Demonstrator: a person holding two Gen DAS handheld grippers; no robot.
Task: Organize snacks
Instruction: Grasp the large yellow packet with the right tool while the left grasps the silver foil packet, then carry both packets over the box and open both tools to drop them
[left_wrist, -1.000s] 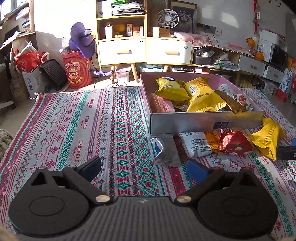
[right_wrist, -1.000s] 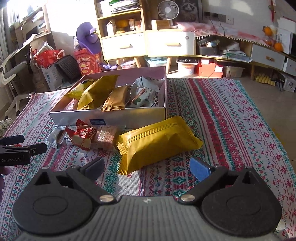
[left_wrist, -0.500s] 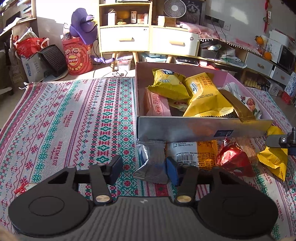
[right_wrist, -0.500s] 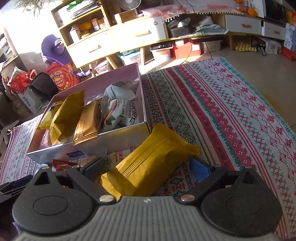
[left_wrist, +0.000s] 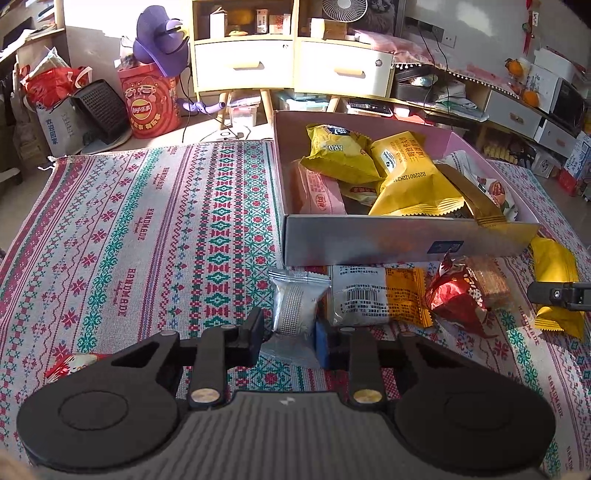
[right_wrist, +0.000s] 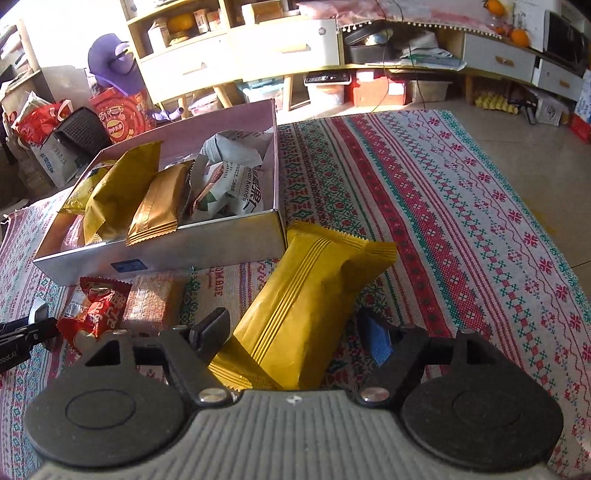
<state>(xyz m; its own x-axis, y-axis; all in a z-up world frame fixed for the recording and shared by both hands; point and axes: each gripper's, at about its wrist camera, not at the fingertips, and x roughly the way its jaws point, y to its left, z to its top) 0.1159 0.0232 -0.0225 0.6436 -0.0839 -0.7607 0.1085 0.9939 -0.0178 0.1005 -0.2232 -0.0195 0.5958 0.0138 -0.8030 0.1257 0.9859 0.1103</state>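
An open box (left_wrist: 369, 240) (right_wrist: 166, 254) holding several snack packs stands on the patterned cloth. In front of it lie a silver packet (left_wrist: 297, 302), a white-and-orange packet (left_wrist: 376, 295), a red packet (left_wrist: 458, 299) (right_wrist: 96, 310) and a wafer pack (right_wrist: 153, 301). My left gripper (left_wrist: 288, 334) has its fingers closed to the sides of the silver packet's near end. My right gripper (right_wrist: 295, 334) is open around a large yellow packet (right_wrist: 306, 306) (left_wrist: 557, 284), its fingers apart from the wrapper.
A small red wrapper (left_wrist: 74, 363) lies on the cloth at the left. Cabinets with drawers (left_wrist: 291, 66), a red Lay's tub (left_wrist: 149, 99) and bags stand behind the cloth. Open cloth lies left of the box and right of the yellow packet.
My left gripper moved forward to the silver packet and its fingers closed on it. My right gripper moved forward so the yellow packet lies between its fingers, which narrowed somewhat.
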